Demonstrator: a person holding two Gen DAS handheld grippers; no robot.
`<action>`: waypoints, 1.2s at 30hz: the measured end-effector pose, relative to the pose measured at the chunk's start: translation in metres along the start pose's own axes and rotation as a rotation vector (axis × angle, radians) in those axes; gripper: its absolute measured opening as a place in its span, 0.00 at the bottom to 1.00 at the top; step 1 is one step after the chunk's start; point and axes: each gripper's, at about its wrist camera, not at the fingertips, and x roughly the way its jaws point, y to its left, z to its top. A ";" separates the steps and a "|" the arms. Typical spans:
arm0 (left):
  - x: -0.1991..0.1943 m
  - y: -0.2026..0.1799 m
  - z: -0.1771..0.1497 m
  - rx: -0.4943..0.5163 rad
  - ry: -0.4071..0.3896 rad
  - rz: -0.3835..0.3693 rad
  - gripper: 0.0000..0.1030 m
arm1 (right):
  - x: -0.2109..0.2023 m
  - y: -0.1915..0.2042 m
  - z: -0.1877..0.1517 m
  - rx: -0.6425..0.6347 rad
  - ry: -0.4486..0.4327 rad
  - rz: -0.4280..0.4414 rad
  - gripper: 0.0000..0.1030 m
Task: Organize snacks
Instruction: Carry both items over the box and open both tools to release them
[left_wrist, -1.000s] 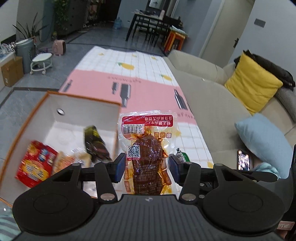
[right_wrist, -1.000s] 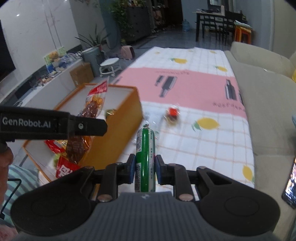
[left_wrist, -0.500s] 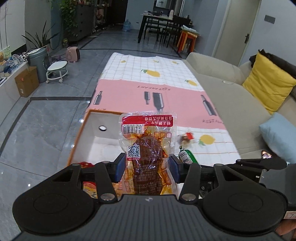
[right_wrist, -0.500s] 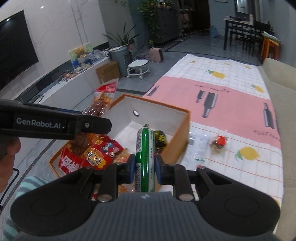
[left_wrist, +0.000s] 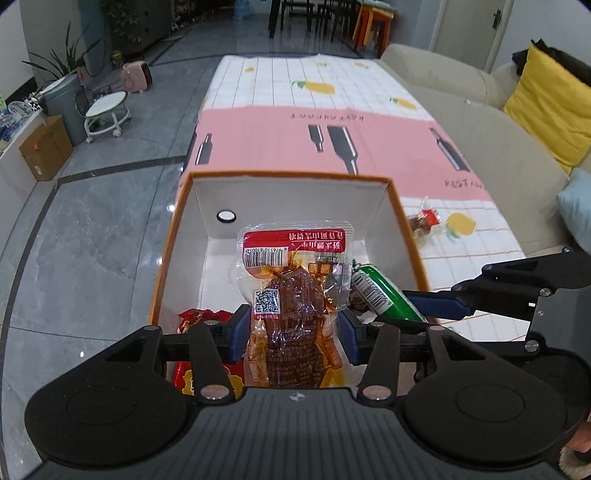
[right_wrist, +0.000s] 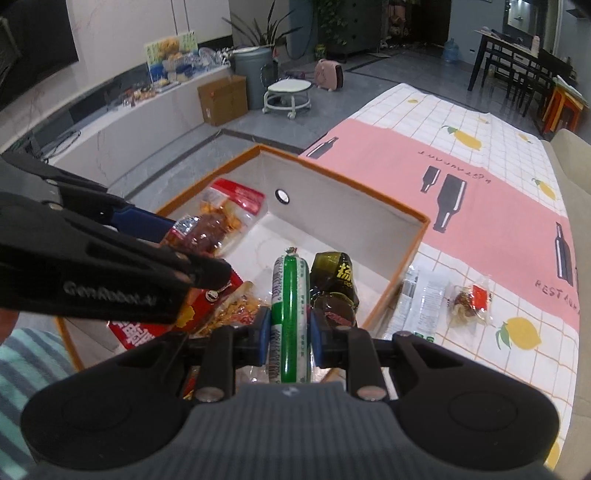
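Both claws are loaded: my left gripper (left_wrist: 291, 334) pinches the clear meat snack pouch (left_wrist: 293, 295) by its lower half, and my right gripper (right_wrist: 287, 338) is pressed onto the green sausage stick (right_wrist: 290, 321), which stands upright between the blue pads. A second ago I was out over the tablecloth (right_wrist: 498, 206) with the orange box (left_wrist: 410, 236) off to the side; now both claws have swung in and hang above its open white interior, the two snacks close together. I judge that the carry is over and the drop is next.

Inside the box lie a red bag (right_wrist: 147, 328), an orange crinkly snack (right_wrist: 236, 308) and a dark wrapped pack (right_wrist: 334, 286) just beside the sausage stick. Out on the tablecloth, beside the box's right wall, wait a small red-tagged snack (right_wrist: 469, 299) and a flat clear packet (right_wrist: 424, 291), not yet gathered.

What crowds me is my own other gripper: the two sit near each other over the near end of the box, so releasing together risks one snack catching a finger. The far end of the box floor looks bare and better for landing.
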 end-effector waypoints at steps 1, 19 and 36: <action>0.002 0.002 0.000 0.001 0.009 0.001 0.54 | 0.004 0.000 0.001 -0.005 0.005 0.005 0.18; 0.056 0.011 0.004 0.037 0.159 0.029 0.55 | 0.057 0.010 0.001 -0.131 0.091 -0.014 0.18; 0.044 0.017 0.004 0.021 0.136 0.047 0.63 | 0.046 0.011 0.004 -0.139 0.074 -0.032 0.29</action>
